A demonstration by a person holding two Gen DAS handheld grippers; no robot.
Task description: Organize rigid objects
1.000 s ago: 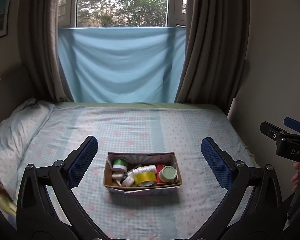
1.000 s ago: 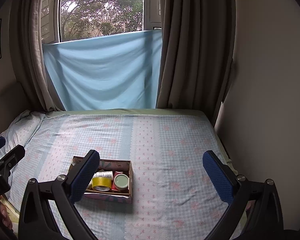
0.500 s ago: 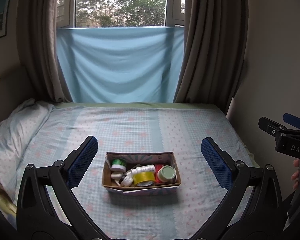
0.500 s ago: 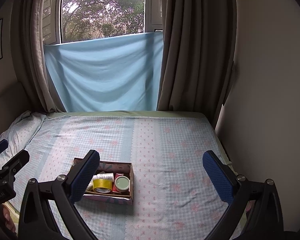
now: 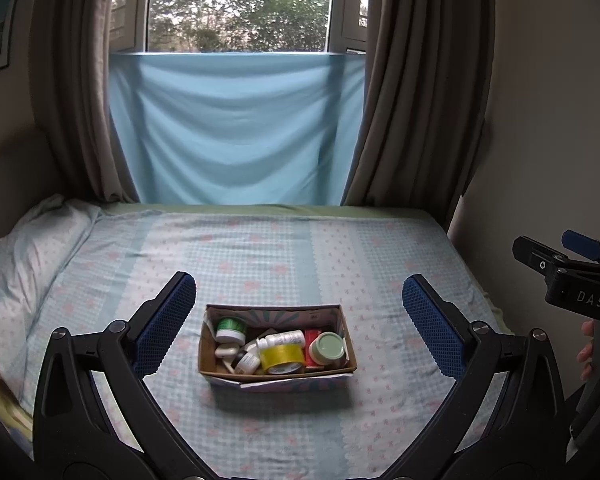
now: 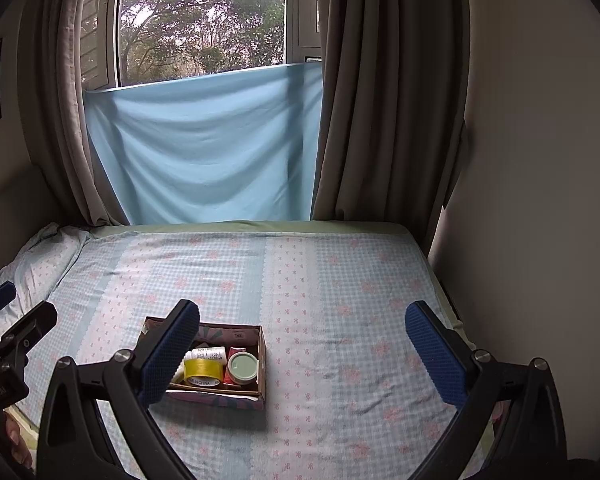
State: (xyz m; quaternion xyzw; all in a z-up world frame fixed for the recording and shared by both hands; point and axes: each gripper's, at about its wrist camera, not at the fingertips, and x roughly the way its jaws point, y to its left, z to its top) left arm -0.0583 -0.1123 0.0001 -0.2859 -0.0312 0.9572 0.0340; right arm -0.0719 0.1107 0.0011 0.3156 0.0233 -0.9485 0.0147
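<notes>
Your right claw's (image 6: pixel 302 350) left finger (image 6: pixel 168 356) hides the left half of the cardboard box (image 6: pixel 262 364), so only the yellow tape roll (image 6: pixel 203 372), a white bottle and the green-lidded jar (image 6: pixel 243 367) show there. The box (image 5: pixel 277 376) sits on the bed (image 5: pixel 260 256) between your left claw's (image 5: pixel 299 328) fingers, long axis left to right, small items jumbled and hard to identify. Both claws are spread wide and hold nothing.

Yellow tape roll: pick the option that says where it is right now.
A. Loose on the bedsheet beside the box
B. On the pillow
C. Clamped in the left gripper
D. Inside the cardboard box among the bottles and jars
D. The yellow tape roll lies inside the cardboard box, between a white bottle and a green-lidded jar; both grippers are open and empty.
</notes>
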